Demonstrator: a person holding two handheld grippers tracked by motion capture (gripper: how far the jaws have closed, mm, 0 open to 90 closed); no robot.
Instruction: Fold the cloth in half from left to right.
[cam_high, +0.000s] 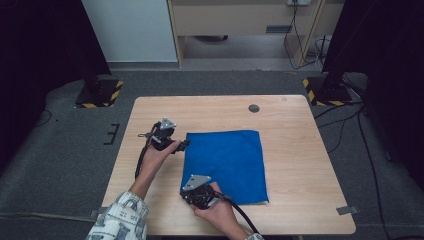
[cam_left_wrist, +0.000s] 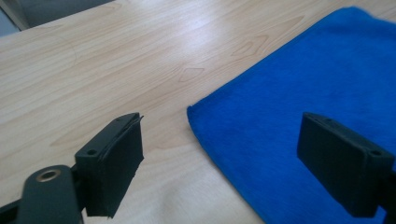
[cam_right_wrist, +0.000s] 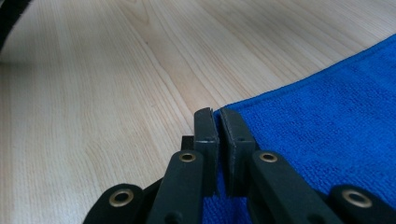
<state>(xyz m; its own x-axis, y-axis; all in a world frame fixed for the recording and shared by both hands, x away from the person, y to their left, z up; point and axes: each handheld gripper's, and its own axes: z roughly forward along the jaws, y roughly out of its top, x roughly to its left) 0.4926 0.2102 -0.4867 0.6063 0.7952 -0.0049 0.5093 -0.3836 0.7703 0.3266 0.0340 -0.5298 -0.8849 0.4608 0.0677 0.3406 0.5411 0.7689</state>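
A blue cloth (cam_high: 225, 162) lies flat on the wooden table (cam_high: 295, 150), folded into a rough square. My left gripper (cam_high: 184, 145) stands open at the cloth's far left corner. In the left gripper view its jaws straddle that corner (cam_left_wrist: 191, 112), one finger (cam_left_wrist: 116, 158) over bare wood and the other over the cloth (cam_left_wrist: 299, 93); neither pad touches the fabric. My right gripper (cam_high: 190, 192) is at the near left corner, shut on the cloth's edge. In the right gripper view its pads (cam_right_wrist: 205, 135) meet at the corner of the cloth (cam_right_wrist: 327, 121).
A small round grey disc (cam_high: 254, 108) sits in the tabletop near the far edge. Bare wood runs left of the cloth (cam_left_wrist: 93, 60). On the floor beyond stand two black posts with yellow-striped bases (cam_high: 97, 92), and cables trail at the right.
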